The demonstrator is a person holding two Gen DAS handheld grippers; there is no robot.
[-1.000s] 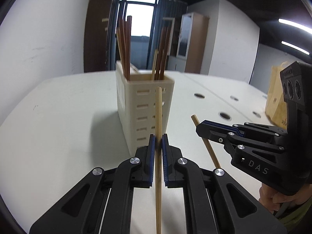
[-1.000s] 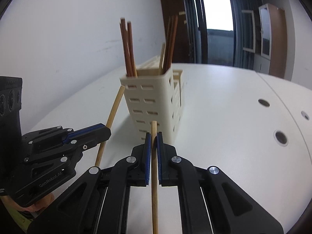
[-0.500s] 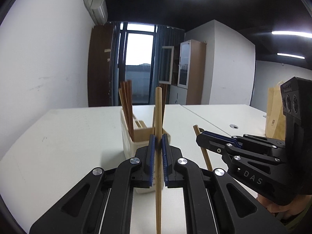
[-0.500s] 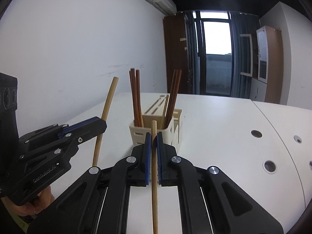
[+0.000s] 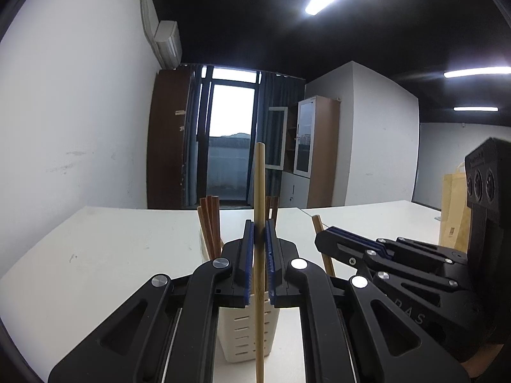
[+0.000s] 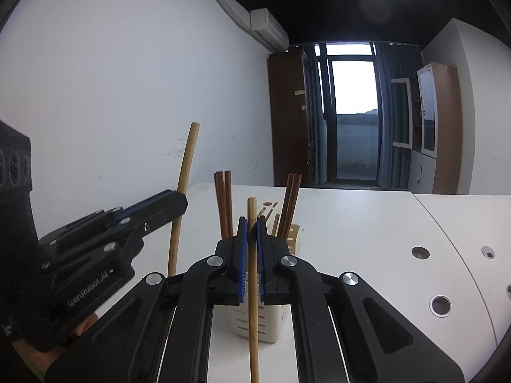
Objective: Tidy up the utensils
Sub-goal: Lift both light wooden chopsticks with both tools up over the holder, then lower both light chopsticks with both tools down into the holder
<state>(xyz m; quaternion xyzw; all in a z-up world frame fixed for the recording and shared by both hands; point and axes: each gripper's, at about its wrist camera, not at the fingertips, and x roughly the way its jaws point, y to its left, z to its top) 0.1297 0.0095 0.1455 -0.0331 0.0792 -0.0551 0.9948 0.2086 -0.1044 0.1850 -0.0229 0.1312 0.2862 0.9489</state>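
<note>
My left gripper [image 5: 259, 233] is shut on a light bamboo chopstick [image 5: 259, 188] that stands upright between its blue pads. My right gripper [image 6: 251, 228] is shut on a second light chopstick [image 6: 252, 312], also upright. Both hang above the near side of a cream slotted utensil holder [image 5: 246, 335] [image 6: 255, 325] on the white table. Dark brown chopsticks [image 5: 209, 226] [image 6: 223, 204] stand in the holder. In the left wrist view the right gripper [image 5: 322, 239] appears at the right with its chopstick [image 5: 322, 245]. In the right wrist view the left gripper [image 6: 179, 201] shows at the left, holding its chopstick [image 6: 183, 191].
A white table [image 6: 367, 233] with round cable holes [image 6: 420, 252] runs to the right. A brown paper bag [image 5: 453, 210] stands at the far right in the left wrist view. A white wall [image 6: 111, 95] runs along the left.
Both grippers rose with their chopsticks and tilted up toward level. The holder dropped lower in both views and is now partly hidden behind the fingers.
</note>
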